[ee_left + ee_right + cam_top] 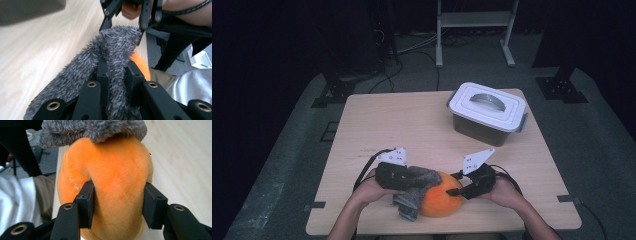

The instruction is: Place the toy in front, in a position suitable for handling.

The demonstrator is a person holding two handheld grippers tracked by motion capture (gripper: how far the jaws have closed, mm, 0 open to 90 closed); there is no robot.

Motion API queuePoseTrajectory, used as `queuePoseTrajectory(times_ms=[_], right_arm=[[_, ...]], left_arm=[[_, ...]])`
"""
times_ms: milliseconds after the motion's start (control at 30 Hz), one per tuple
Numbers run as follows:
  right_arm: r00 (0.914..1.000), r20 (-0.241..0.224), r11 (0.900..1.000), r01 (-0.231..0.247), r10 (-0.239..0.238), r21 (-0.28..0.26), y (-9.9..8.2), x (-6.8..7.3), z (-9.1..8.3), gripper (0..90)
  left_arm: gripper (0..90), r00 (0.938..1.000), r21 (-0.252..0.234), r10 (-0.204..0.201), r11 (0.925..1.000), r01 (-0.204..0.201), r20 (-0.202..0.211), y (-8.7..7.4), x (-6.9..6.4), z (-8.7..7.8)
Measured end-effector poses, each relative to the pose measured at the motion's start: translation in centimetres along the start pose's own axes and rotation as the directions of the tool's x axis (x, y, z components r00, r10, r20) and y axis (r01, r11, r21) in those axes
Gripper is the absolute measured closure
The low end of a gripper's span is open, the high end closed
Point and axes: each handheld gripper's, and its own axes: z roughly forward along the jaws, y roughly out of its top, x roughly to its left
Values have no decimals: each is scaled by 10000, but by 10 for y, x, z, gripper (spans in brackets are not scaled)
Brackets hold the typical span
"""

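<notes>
Orange plush ball (441, 201) sits at table's (422, 125) near edge, betw. both hands, w/ grey furry cloth (418, 186) draped on its left side. Left gripper (117, 75) is clenched on a fold of the cloth; right gripper (116, 202) jaws squeeze the ball's sides, denting it. Prob. light, soft, squashy, non-slip; cloth limp. Best grip: ball across its middle, cloth by a bunched fold.

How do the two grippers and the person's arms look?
Both the left gripper and the right gripper are black, with bolted linkage arms carrying brass-coloured bushings and blocky black pads. Each has a grey three-cornered plate on top and trails a black cable. The forearms are bare, with no sleeves.
</notes>
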Motion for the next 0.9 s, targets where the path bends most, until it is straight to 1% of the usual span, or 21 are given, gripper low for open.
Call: queuePoseTrajectory(times_ms=[33, 100, 167, 200, 233, 267, 333, 367, 433, 500, 533, 567, 667, 733, 800, 867, 900], right_arm=[[10000, 58, 10000, 73, -72, -51, 1, 0, 0, 494], [9992, 211, 9994, 333, -332, -11, 5, -1, 0, 494], [9981, 302, 9985, 545, -546, 46, 6, -1, 0, 498], [9983, 265, 9987, 517, -518, 36, 4, -2, -2, 498], [9989, 230, 9991, 416, -416, -14, 2, -3, -4, 499], [9988, 239, 9990, 436, -435, -13, 0, -4, -6, 500], [9992, 244, 9995, 302, -302, -17, -4, -6, -12, 500], [9993, 248, 9996, 279, -279, -1, -6, -6, -15, 500], [9994, 256, 9997, 225, -224, -1, -9, -8, -18, 499], [9995, 263, 9999, 152, -152, -31, -10, -8, -19, 498], [9996, 257, 9999, 149, -147, -53, -10, -8, -18, 497], [9995, 256, 9999, 158, -157, -47, -10, -8, -18, 496], [9993, 306, 9997, 226, -224, -78, -8, -7, -16, 495], [9989, 338, 9994, 335, -333, -60, -5, -5, -14, 495], [9981, 375, 9988, 490, -489, -29, -2, -2, -11, 494], [9976, 340, 9982, 598, -598, 4, 1, 1, -9, 489], [9974, 304, 9979, 650, -650, 5, 1, 2, -8, 483]], left_arm=[[762, 10000, -31, 65, 10000, -65, -1, 4, 0, 0], [762, 9998, 63, 181, 9998, -180, -51, 9, 0, 3], [762, 9996, 202, 251, 9995, -249, -110, 9, 0, 3], [762, 9997, 231, 216, 9995, -213, -123, 7, 1, 3], [762, 9995, 374, 188, 9991, -179, -239, 5, 2, 2], [762, 9993, 475, 118, 9988, -102, -343, 1, 4, 2], [761, 9988, 644, -128, 9978, 158, -469, -10, 8, 1], [761, 9981, 799, -246, 9964, 291, -570, -16, 10, 1], [761, 9969, 942, -450, 9942, 510, -648, -24, 13, 1], [761, 9964, 702, -675, 9950, 711, -516, -29, 14, 0], [761, 9963, 686, -680, 9951, 715, -523, -29, 14, -1], [761, 9968, 695, -612, 9955, 648, -523, -28, 14, -1], [761, 9983, 406, -459, 9981, 473, -352, -19, 11, -3], [761, 9992, 199, -296, 9993, 301, -251, -10, 8, -2], [760, 10000, 19, 10, 10000, -10, -29, 2, 2, 1], [759, 9995, 69, 301, 9995, -302, 77, 10, -4, 5], [757, 9989, 234, 470, 9986, -472, 82, 13, -7, 7]])
